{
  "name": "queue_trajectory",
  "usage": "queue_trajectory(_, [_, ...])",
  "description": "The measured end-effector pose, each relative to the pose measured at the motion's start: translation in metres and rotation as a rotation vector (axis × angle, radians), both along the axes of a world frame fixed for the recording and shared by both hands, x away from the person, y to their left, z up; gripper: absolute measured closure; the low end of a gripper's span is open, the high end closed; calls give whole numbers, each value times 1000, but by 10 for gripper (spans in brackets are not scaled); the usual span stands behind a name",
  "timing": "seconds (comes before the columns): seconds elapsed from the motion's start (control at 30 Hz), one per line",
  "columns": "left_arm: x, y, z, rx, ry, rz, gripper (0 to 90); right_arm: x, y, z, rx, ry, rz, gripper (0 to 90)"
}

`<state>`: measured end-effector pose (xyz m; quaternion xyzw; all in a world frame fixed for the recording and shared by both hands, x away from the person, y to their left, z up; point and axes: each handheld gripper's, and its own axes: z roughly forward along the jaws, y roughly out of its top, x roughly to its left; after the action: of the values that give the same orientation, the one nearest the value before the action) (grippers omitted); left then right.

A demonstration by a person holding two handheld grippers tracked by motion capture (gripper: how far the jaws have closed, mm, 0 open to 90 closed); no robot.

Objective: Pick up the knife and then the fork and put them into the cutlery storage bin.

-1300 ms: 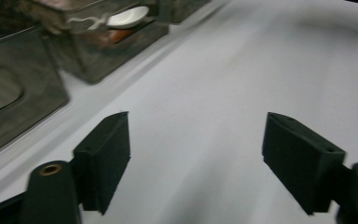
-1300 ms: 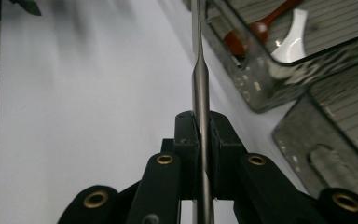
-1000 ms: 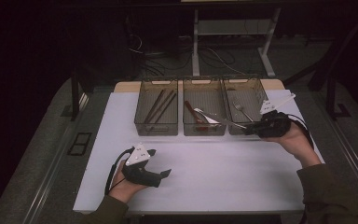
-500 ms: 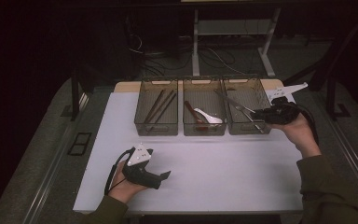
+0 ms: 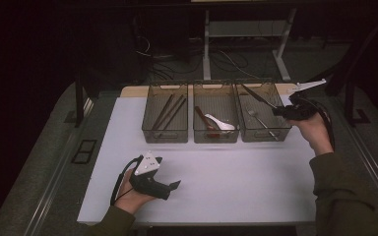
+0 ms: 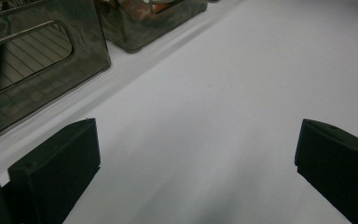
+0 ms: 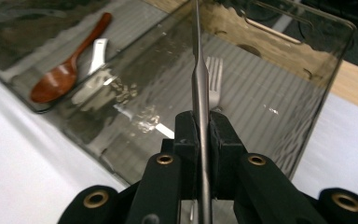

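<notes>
1. While a slim metal utensil (image 7: pixel 200 93) is clamped edge-on between its jaws, the right claw (image 5: pixel 281 111) is seen at the right of the high view, just beside the right-hand bin (image 5: pixel 263 132); the utensil's far end slants toward the upper left over that bin, though whether it is a knife cannot be told.
2. At the lower left of the high view, the left claw (image 5: pixel 173 186) is held low over the white bench (image 5: pixel 236 182), its jaws spread wide with nothing between them; they have just been opening.
3. Three smoky transparent bins are lined up across the middle of the high view: dark sticks (image 5: pixel 170 110) are kept in the left bin (image 5: pixel 165 132), a brown wooden spoon (image 7: pixel 67 65) and a white spoon (image 5: pixel 220 122) in the middle bin (image 5: pixel 215 135), and a fork (image 7: pixel 213 81) in the right-hand bin.
4. In the right gripper view, the fork is seen through the bin's near wall, directly behind the clamped utensil.
5. Beyond the bench, cables and a pale frame are seen on the dark floor.
6. No brand, label or writing can be read.
</notes>
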<state>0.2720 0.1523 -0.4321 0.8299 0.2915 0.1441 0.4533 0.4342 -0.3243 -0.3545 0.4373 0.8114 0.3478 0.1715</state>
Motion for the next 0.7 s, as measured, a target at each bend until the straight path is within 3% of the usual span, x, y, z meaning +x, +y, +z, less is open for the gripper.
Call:
queue_trajectory(0.23, [0,0,-1,4,1,-5,0,15,5,-7,-23,67,-44,827])
queue_trajectory(0.7, [1,-1,-1,7,5,-12,0,31,22,-29,-97,172,-37,827])
